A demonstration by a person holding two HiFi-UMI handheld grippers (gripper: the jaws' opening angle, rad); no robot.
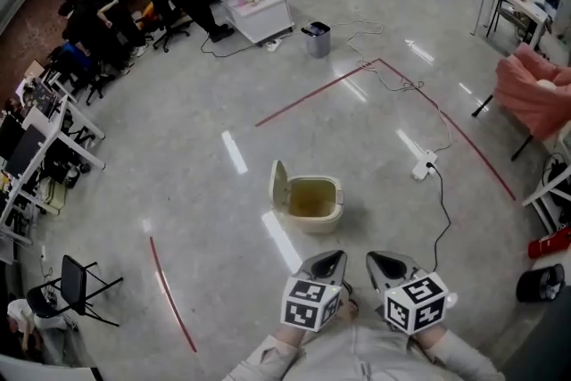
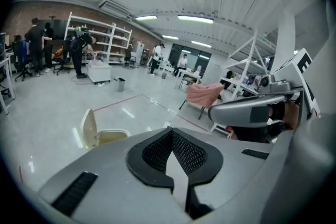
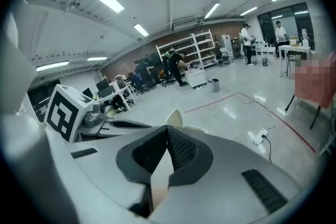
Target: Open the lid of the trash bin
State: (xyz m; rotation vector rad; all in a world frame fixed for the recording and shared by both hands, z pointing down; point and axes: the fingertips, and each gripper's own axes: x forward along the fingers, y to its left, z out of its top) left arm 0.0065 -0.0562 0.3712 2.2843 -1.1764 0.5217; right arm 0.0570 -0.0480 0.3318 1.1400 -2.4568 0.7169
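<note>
Trash bin (image 1: 312, 202) sits on the floor (image 1: 178, 192) just ahead of us, lid (image 1: 279, 186) upright at its left rim, so we judge the opening done. Left gripper (image 1: 329, 259) and right gripper (image 1: 378, 261) hang near our body, jaws together and empty, since nothing needs grasping.

Head camera high above the trash bin (image 1: 312, 221); both gripper cameras low, forward-facing, same bin beyond.

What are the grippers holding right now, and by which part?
Nothing: the left gripper and right gripper are shut and empty, clear of the open trash bin.
</note>
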